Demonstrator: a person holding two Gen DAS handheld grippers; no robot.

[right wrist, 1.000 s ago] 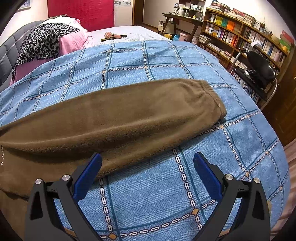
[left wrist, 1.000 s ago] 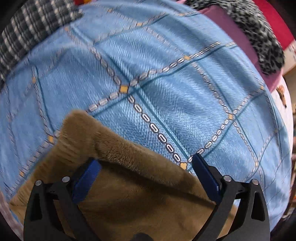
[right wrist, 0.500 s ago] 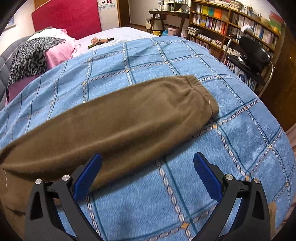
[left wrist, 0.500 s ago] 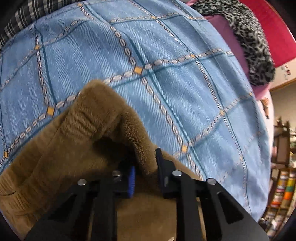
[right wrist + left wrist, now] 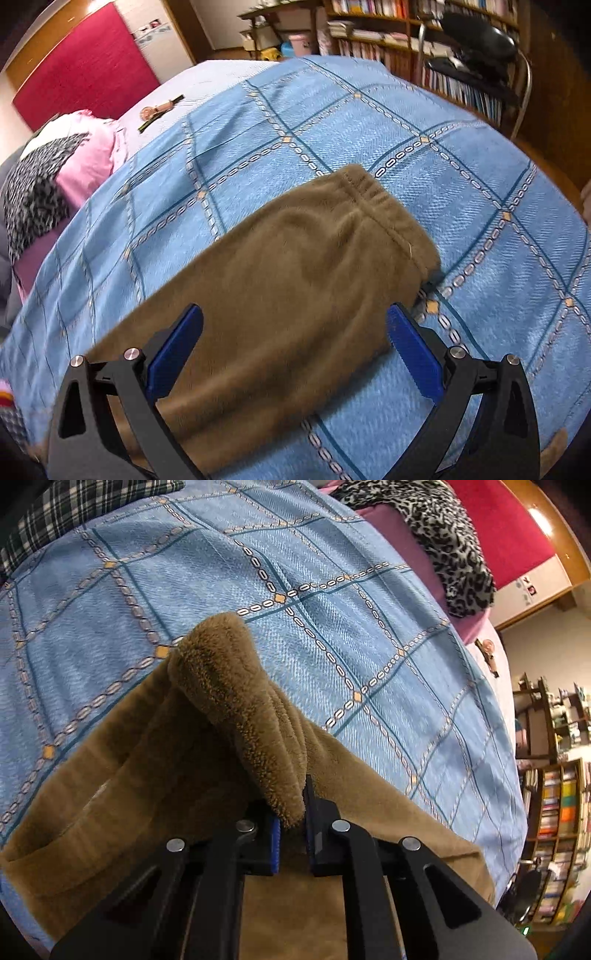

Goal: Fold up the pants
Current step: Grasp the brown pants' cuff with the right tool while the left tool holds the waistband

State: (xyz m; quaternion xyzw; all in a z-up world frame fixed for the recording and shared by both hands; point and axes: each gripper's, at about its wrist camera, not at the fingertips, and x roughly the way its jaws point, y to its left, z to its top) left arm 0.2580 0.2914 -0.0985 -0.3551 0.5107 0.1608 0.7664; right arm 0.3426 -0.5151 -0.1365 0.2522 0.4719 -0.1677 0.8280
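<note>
Brown fleece pants (image 5: 229,716) lie on a blue checked bedspread (image 5: 332,602). My left gripper (image 5: 291,816) is shut on a fold of the fuzzy waistband edge, which stands up as a peak above the fingers, lifted off the bed. In the right wrist view a pant leg (image 5: 295,280) runs from lower left to its elastic cuff (image 5: 373,195) at upper right. My right gripper (image 5: 295,339) hangs open above that leg, its blue pads (image 5: 177,347) on either side, not touching the cloth.
Pink bedding (image 5: 92,155) and a leopard-print cloth (image 5: 443,535) lie near the red headboard (image 5: 81,66). A small object (image 5: 159,110) rests on the far sheet. Bookshelves (image 5: 388,33) and a black chair (image 5: 480,40) stand past the bed's edge. Plaid fabric (image 5: 74,513) lies at the far left.
My left gripper went from open over the waistband to shut on it and lifted the fold. My right gripper moved along the leg toward the cuff, staying open.
</note>
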